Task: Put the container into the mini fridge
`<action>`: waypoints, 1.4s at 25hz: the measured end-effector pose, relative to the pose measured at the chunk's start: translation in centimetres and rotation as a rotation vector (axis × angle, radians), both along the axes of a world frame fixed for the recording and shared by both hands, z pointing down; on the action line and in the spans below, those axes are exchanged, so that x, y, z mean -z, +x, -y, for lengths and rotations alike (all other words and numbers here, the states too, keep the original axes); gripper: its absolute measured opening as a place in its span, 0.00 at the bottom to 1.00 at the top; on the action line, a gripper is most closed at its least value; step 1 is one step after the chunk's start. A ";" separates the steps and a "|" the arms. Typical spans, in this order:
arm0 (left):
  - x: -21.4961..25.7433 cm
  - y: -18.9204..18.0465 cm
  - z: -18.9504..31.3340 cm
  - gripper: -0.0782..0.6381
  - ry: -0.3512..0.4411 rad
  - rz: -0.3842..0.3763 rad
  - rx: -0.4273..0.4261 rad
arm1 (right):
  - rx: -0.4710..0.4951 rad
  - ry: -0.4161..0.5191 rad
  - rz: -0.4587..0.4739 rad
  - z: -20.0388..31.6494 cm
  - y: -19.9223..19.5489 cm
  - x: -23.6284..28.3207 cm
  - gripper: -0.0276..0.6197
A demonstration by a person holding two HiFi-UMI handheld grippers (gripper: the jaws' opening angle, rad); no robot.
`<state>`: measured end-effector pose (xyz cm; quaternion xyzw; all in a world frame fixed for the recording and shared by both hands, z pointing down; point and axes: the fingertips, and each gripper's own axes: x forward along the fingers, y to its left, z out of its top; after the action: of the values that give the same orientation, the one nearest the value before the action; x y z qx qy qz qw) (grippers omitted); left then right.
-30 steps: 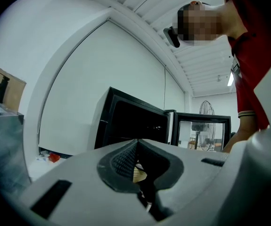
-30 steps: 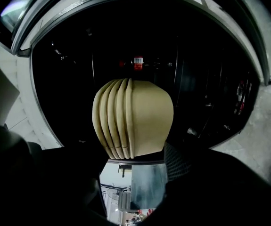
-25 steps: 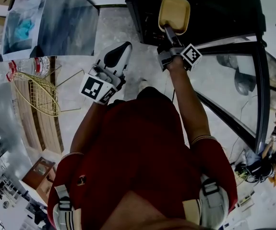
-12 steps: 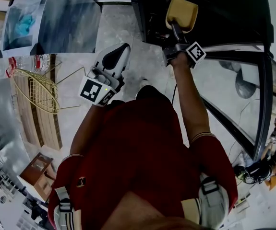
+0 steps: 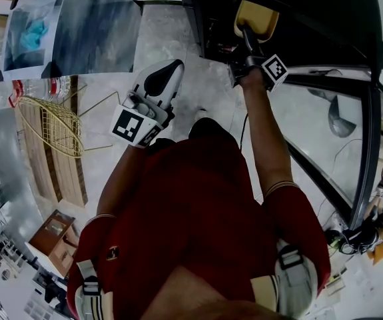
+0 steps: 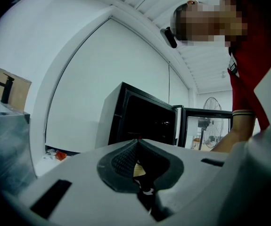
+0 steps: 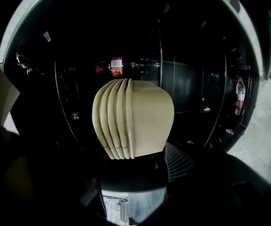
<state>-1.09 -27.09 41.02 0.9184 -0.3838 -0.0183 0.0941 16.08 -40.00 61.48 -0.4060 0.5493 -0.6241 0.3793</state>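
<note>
A beige, ribbed container (image 5: 256, 20) is held at the dark mouth of the black mini fridge (image 5: 298, 12), with my right gripper (image 5: 247, 44) shut on its near edge. In the right gripper view the container (image 7: 133, 119) fills the centre, the right gripper (image 7: 135, 157) clamps it from below, and the fridge interior (image 7: 196, 79) lies behind it. My left gripper (image 5: 162, 80) hangs lower left over the floor, away from the fridge. Its pads (image 6: 126, 159) meet with nothing between them, and the open fridge (image 6: 144, 119) shows ahead.
A bottle (image 7: 118, 67) lies on a shelf inside the fridge, and another bottle (image 7: 239, 95) stands in the door rack. The open glass door (image 5: 324, 112) swings out to the right. A yellow wire basket (image 5: 48, 129) and water bottles (image 5: 44, 89) sit at the left.
My right gripper has carried the container a little farther forward and right, deeper into the fridge opening. The left gripper has barely shifted.
</note>
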 end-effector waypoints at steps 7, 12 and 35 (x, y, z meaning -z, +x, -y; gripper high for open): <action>-0.5 -0.3 0.3 0.12 -0.010 0.011 0.004 | -0.023 0.021 0.004 1.2 0.4 0.0 0.60; -0.4 -0.5 0.1 0.12 -0.008 0.014 0.005 | -0.046 0.037 -0.013 1.4 0.8 0.2 0.61; 0.9 1.0 -2.6 0.12 -0.013 -0.006 -0.037 | 0.047 0.046 -0.068 -5.6 -0.4 3.1 0.66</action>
<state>-0.07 -24.49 40.11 0.9247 -0.3665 -0.0168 0.1015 15.73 -34.43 58.36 -0.4052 0.5856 -0.6057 0.3549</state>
